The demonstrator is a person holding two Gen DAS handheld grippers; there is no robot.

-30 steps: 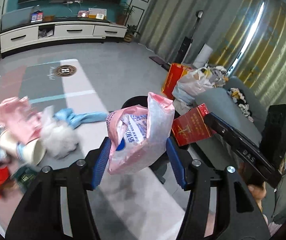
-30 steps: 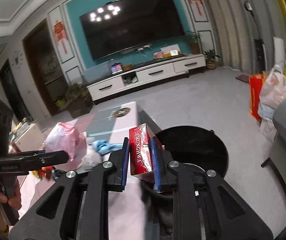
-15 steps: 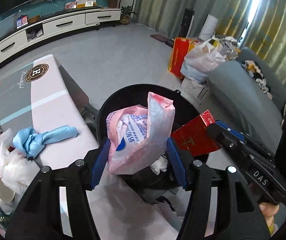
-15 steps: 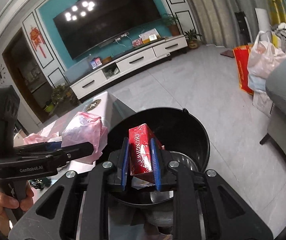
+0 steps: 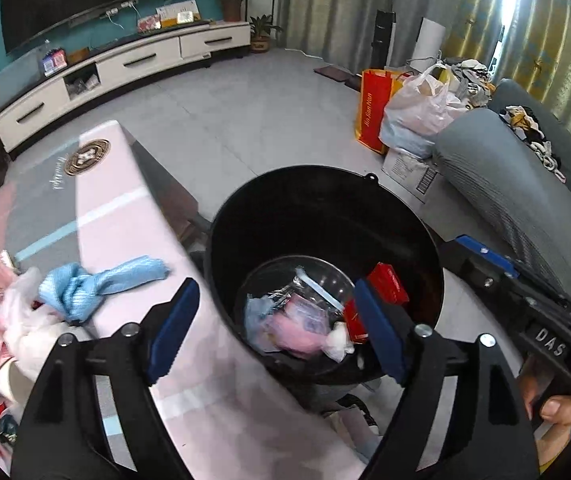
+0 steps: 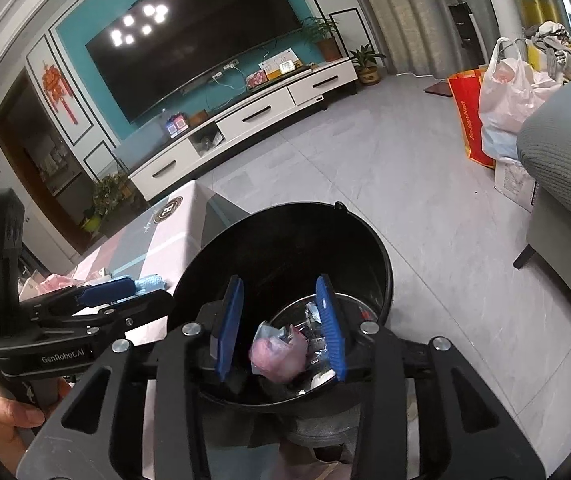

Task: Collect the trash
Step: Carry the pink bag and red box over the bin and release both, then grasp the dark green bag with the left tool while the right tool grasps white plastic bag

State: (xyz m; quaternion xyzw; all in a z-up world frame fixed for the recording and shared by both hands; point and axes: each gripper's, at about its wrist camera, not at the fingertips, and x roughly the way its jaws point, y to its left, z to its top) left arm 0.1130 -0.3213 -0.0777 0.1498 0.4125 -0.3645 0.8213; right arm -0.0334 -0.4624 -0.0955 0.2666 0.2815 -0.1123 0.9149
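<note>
Both loads are down: a crumpled pink plastic bag [image 5: 297,326] and a red cardboard cigarette pack [image 5: 385,290] lie among clear wrappers at the bottom of the round black plastic bin [image 5: 325,184], which stands on the floor against the end of the pink-and-grey covered table [image 5: 97,224]. The left gripper [image 5: 273,332] hangs over the bin's near rim with its blue-padded jaws spread wide and nothing between them, having just opened. The right gripper [image 6: 281,328], at about three o'clock of the left one, tilts down over the same opening; its jaws have also just parted and stand loose and empty, the pink bag showing far below in the gap.

The job looks only partly finished. At nine o'clock from the bin, on the tabletop, a knotted light-blue cloth [image 5: 97,284], pale pink and white plastic bags [image 5: 9,316] and a paper cup [image 5: 21,380] remain in a heap, with more red scraps at the frame's lower left edge. A hand [image 6: 9,412] grips the left tool's handle.
</note>
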